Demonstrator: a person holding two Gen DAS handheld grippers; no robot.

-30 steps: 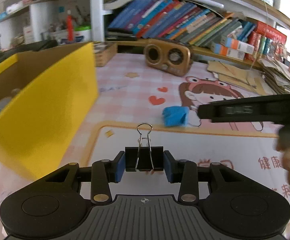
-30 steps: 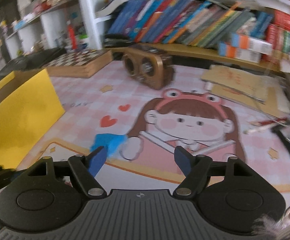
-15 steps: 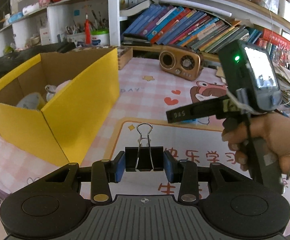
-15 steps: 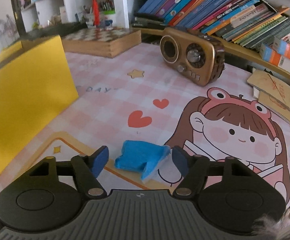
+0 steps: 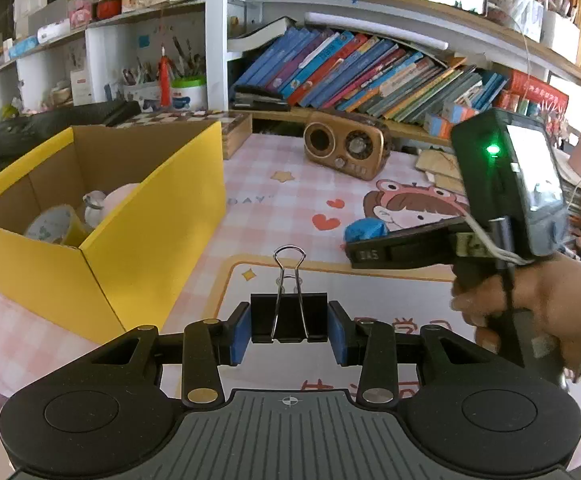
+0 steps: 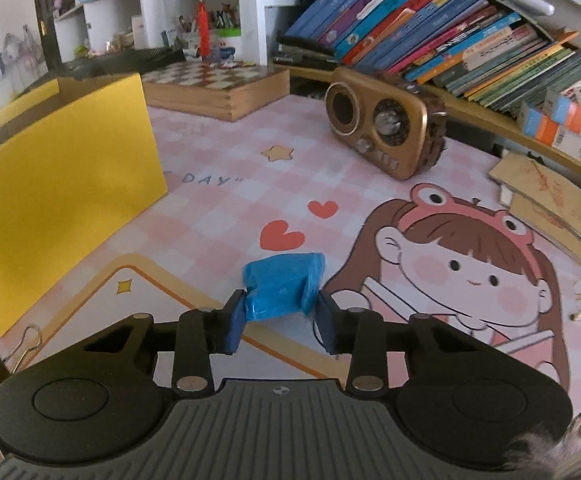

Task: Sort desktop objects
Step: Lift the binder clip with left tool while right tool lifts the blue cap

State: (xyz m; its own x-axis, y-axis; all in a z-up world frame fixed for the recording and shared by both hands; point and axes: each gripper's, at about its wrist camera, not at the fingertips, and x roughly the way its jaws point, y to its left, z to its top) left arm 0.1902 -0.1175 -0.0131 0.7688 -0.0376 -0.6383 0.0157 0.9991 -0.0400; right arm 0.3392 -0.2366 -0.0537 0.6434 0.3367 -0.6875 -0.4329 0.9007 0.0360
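— Both tools busy?
— Yes. My left tool [image 5: 289, 330] is clenched on a binder clip [image 5: 289, 317], handles standing up, held above the tabletop [image 5: 290, 196].
— And the right?
— My right tool [image 6: 278, 320] pinches a blue packet [image 6: 283, 283] between its pads, low over the tabletop.
— The box [image 5: 146, 236]?
— Left of both tools, open.

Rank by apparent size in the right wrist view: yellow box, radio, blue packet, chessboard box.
1. yellow box, cut off at the frame edge
2. chessboard box and radio: look alike, and the chessboard box lies farther back, so unranked
3. blue packet, smallest despite being nearest, between the right gripper pads
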